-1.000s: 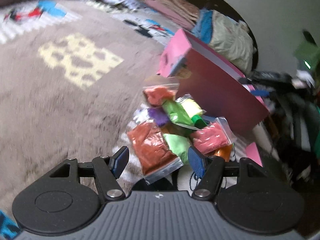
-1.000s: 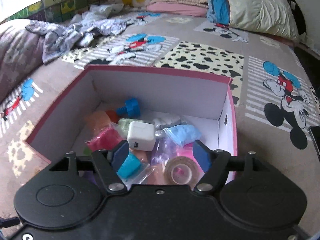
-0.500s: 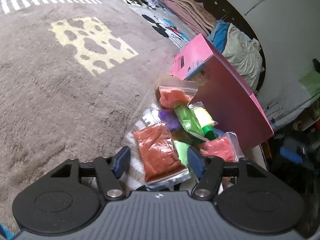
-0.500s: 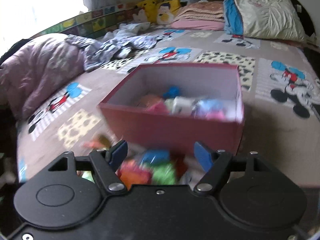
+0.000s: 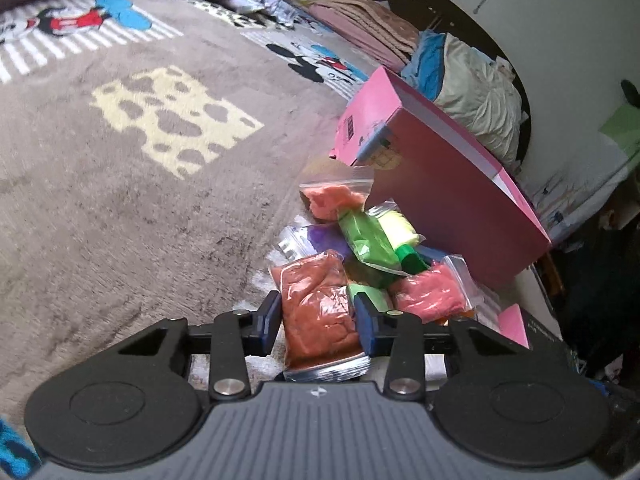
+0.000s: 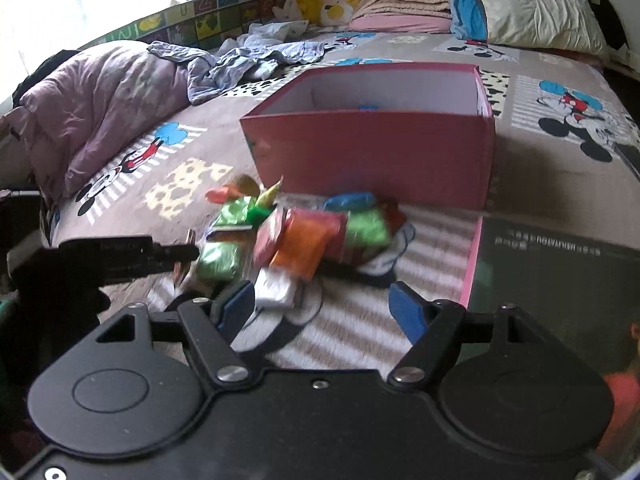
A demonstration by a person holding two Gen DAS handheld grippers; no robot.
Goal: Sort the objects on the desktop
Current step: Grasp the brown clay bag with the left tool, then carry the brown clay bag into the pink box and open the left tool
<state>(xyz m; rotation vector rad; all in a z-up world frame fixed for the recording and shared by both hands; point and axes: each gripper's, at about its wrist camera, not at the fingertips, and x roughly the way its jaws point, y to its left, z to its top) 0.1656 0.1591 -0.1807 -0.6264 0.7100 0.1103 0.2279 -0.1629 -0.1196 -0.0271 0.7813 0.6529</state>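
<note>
A pile of small zip bags of coloured clay lies on the blanket in front of a pink cardboard box. My left gripper is closing, and its blue pads press both sides of the nearest bag, a red-brown one. In the right wrist view the same pile sits before the box, whose inside is mostly hidden. My right gripper hangs open just short of the pile, nothing between its fingers. The left gripper's black body reaches in from the left.
The grey cartoon-print blanket stretches away to the left. A dark book or box lid with a pink edge lies right of the pile. A purple quilt, crumpled clothes and pillows lie farther back.
The left jaws have narrowed onto the red-brown bag. The right gripper has pulled back from over the box's inside, and now faces the box's front wall and the pile.
</note>
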